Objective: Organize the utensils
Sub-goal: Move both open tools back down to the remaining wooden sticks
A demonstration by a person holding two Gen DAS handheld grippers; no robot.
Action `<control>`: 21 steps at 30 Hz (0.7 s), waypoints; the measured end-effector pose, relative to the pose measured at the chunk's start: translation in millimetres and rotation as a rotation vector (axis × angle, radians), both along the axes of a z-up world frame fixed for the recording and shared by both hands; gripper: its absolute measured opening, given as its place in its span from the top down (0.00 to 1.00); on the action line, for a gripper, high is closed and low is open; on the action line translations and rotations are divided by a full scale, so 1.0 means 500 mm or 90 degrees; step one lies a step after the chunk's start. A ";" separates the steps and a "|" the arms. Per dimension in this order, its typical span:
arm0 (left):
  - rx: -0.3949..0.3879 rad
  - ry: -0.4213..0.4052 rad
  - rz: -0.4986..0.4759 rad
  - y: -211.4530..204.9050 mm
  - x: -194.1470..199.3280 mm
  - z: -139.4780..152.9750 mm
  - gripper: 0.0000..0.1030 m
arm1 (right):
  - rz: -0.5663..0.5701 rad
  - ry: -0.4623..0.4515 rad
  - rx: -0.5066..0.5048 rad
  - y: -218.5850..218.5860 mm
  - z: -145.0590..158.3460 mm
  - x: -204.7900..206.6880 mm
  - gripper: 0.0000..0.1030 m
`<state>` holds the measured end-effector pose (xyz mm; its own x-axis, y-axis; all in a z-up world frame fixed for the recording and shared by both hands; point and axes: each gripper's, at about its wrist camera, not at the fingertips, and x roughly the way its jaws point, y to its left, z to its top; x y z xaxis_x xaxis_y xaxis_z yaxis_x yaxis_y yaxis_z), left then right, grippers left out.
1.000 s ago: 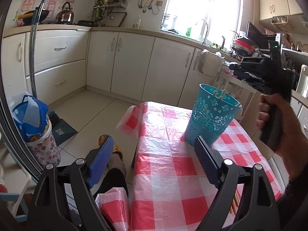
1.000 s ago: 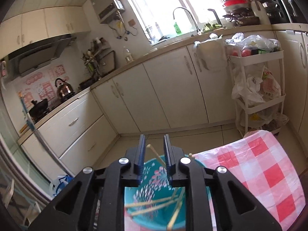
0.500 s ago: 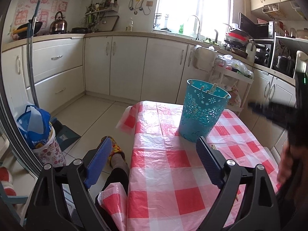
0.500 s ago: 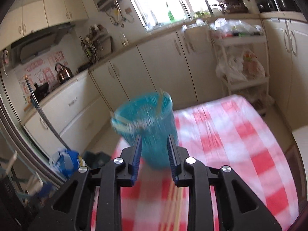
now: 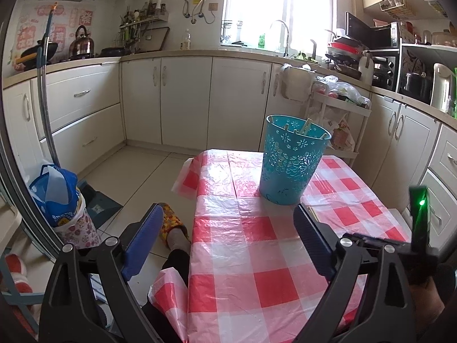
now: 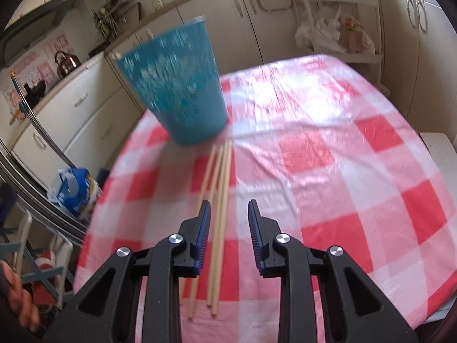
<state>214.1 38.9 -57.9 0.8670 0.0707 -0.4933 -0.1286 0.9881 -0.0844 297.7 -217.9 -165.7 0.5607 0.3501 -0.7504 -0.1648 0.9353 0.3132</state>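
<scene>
A teal perforated basket (image 5: 292,161) stands on the red-and-white checked table (image 5: 251,237) with several wooden chopsticks in it. It also shows, blurred, in the right wrist view (image 6: 177,85). Several loose chopsticks (image 6: 218,200) lie side by side on the cloth in front of the basket. My right gripper (image 6: 228,214) is open low over their near half, jaws on either side of them, holding nothing. My left gripper (image 5: 225,228) is wide open and empty at the table's near left edge, well short of the basket.
The right gripper's body (image 5: 417,245) with a green light shows at lower right in the left wrist view. White kitchen cabinets (image 5: 185,100) ring the room. A blue bag (image 5: 54,191) stands on the floor left of the table. A white trolley (image 5: 340,114) stands behind the basket.
My right gripper has pulled back from above the basket, dropped low over the loose chopsticks and opened wider. The left gripper has drawn back slightly and stayed open.
</scene>
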 end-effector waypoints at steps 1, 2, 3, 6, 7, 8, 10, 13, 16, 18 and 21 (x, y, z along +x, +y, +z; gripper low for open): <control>0.001 0.000 -0.002 -0.003 -0.001 0.000 0.14 | 0.002 0.002 -0.006 0.002 -0.005 -0.003 0.73; 0.002 0.001 -0.002 -0.005 -0.001 0.000 0.14 | 0.006 0.002 -0.018 0.006 -0.010 -0.003 0.73; 0.002 0.004 -0.003 -0.006 0.000 -0.002 0.13 | 0.008 0.003 -0.023 0.008 -0.010 -0.002 0.73; -0.002 0.016 -0.006 -0.005 0.004 -0.009 0.13 | 0.013 0.003 -0.042 0.017 -0.015 -0.003 0.73; -0.004 0.023 -0.007 -0.005 0.005 -0.014 0.12 | 0.014 0.005 -0.046 0.019 -0.017 -0.001 0.73; -0.004 0.027 -0.007 -0.005 0.006 -0.018 0.12 | 0.015 0.008 -0.053 0.020 -0.021 0.001 0.73; -0.003 0.037 -0.009 -0.006 0.009 -0.027 0.12 | 0.017 0.014 -0.060 0.024 -0.025 0.006 0.73; 0.001 0.048 -0.010 -0.011 0.014 -0.039 0.12 | 0.014 0.014 -0.064 0.024 -0.021 0.013 0.73; 0.001 0.058 -0.012 -0.015 0.021 -0.049 0.12 | 0.017 0.009 -0.044 0.026 -0.018 0.021 0.73; 0.004 0.063 -0.014 -0.020 0.024 -0.056 0.12 | 0.025 0.003 -0.049 0.036 -0.015 0.030 0.73; 0.008 0.068 -0.020 -0.029 0.031 -0.060 0.12 | 0.031 0.008 -0.077 0.054 -0.023 0.048 0.73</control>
